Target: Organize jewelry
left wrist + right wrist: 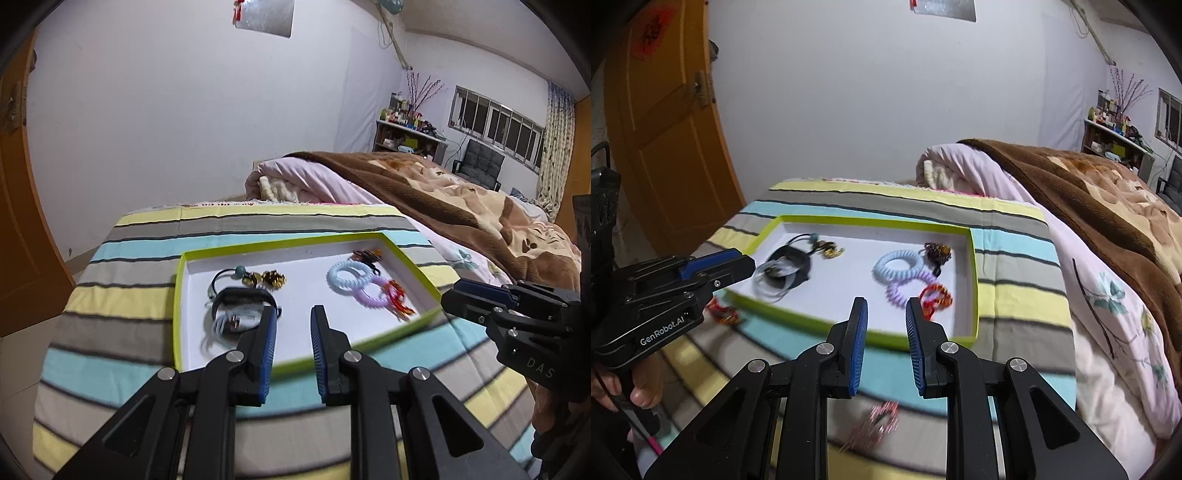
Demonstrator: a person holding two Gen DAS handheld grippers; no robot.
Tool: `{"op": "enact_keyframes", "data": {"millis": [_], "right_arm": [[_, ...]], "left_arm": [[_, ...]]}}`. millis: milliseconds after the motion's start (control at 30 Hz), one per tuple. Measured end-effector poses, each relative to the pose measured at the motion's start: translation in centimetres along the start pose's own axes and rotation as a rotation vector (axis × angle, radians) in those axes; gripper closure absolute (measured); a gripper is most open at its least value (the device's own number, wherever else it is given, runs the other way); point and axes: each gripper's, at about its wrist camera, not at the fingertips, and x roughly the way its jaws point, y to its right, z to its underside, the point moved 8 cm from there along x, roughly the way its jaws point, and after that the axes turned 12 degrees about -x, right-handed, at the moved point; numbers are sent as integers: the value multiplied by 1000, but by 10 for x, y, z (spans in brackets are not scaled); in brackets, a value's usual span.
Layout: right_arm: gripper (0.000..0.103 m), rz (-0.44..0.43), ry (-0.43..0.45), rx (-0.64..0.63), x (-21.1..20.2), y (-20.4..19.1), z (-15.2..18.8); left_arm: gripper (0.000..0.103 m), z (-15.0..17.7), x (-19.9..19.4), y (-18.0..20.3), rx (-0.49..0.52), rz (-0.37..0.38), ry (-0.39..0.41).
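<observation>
A shallow white tray with a lime-green rim (280,243) (871,221) lies on a striped bedspread. Its left part holds a black wristband (240,297) (792,260), a clear bangle (223,326), a beaded hair tie (239,271) and gold ornaments (274,278). Its right part holds a blue coil tie (347,277) (897,266), a purple coil tie (373,295) (908,286), a red tassel piece (399,301) (936,295) and a brown ornament (938,253). My left gripper (293,310) (738,266) hovers open over the tray's near edge. My right gripper (886,301) (454,299) is open too, and neither holds anything.
Outside the tray, a red trinket (724,314) lies on the bedspread by its near left corner, and a blurred pink piece (879,417) lies under my right gripper. A brown blanket (443,206) and pink quilt (1108,295) rise to the right. An orange door (665,129) stands at the left.
</observation>
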Motion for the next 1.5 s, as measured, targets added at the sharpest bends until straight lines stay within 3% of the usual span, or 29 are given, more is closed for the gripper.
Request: {"op": "enact_keyframes", "data": {"millis": [367, 833, 1500], "right_arm": [[81, -2, 39, 15, -52, -32, 42], [80, 6, 11, 54, -74, -45, 80], [80, -11, -11, 76, -68, -48, 90]], "left_arm": [[83, 40, -53, -12, -22, -22, 43], [83, 82, -91, -32, -30, -69, 80], [78, 88, -96, -55, -69, -94, 80]]}}
